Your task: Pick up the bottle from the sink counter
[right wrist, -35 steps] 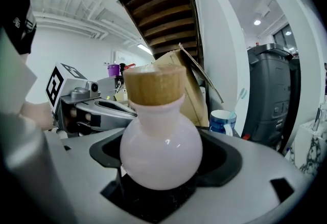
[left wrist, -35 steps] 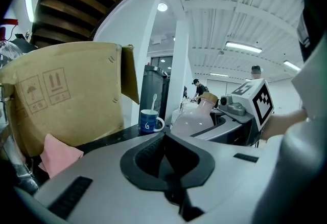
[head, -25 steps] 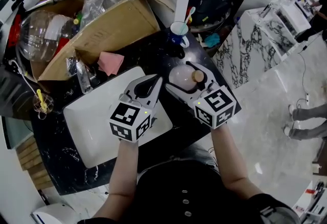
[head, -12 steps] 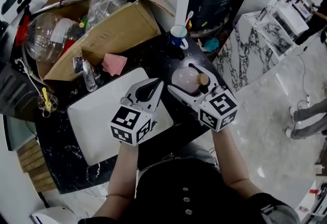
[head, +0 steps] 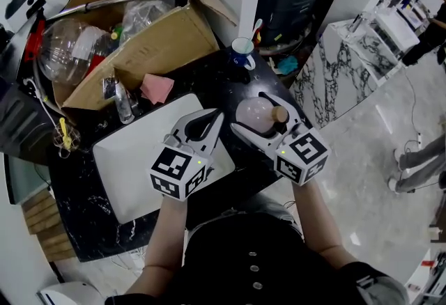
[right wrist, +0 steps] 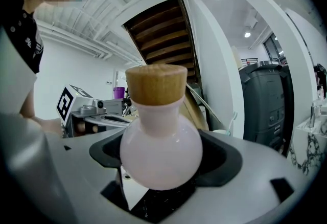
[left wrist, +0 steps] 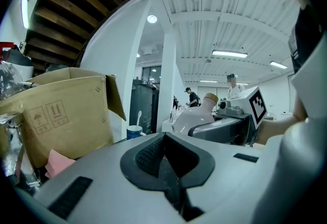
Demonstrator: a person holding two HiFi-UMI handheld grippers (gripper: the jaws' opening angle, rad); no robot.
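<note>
The left tool (head: 209, 118) hangs over the near right part of the white sink (head: 132, 164), its jaws brought together with nothing between them. Just to its right, the right tool (head: 249, 110) has its two jaws pressed against either side of the bottle (right wrist: 161, 151), gripping the round pale pink belly while the tan cork-coloured cap stands upright above them. The bottle sits over the black marbled bench (head: 216, 77), right of the sink. Its base is close to the bench top, but whether it touches cannot be made out.

Beyond the sink's far edge a pink cloth (head: 157, 86) lies on the bench. Further back and to the right stands a blue-and-white cup (head: 242, 51) with a utensil in it, well apart from the bottle. At the back left, an open cardboard box (head: 157, 32) filled with clear plastic leans onto the bench.
</note>
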